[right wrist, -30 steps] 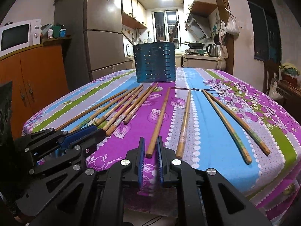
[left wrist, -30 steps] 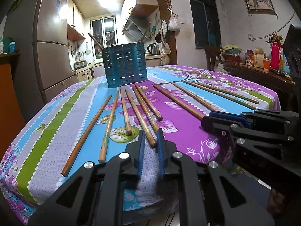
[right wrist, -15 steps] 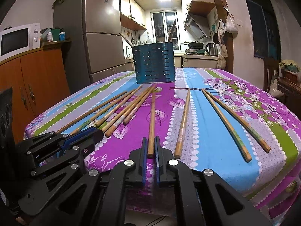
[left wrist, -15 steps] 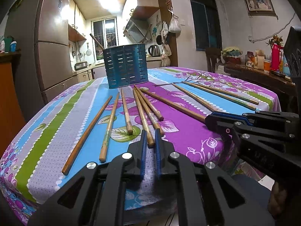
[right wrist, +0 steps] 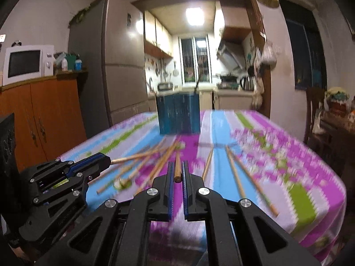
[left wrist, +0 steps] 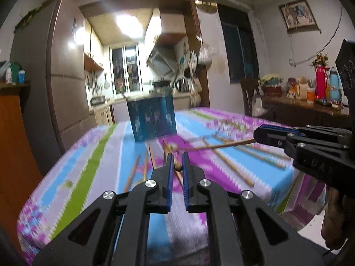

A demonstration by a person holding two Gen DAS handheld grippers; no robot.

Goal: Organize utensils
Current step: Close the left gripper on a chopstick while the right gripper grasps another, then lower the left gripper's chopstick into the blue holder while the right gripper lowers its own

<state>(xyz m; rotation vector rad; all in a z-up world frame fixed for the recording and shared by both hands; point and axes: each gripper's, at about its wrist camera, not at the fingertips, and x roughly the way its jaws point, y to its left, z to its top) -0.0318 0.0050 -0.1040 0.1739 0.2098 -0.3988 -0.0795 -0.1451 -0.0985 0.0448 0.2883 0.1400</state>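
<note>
left gripper [left wrist: 176, 166] clamped on a chopstick [left wrist: 177, 167], right gripper [right wrist: 176, 173] too — its own chopstick [right wrist: 177, 169]

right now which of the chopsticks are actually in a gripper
Two. The left gripper is shut on one chopstick, and the right gripper is shut on another chopstick. The loose chopsticks lie on the tablecloth.

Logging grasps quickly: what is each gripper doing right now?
Left gripper: closed on a chopstick.
Right gripper: closed on a chopstick, lifted off the table.
</note>
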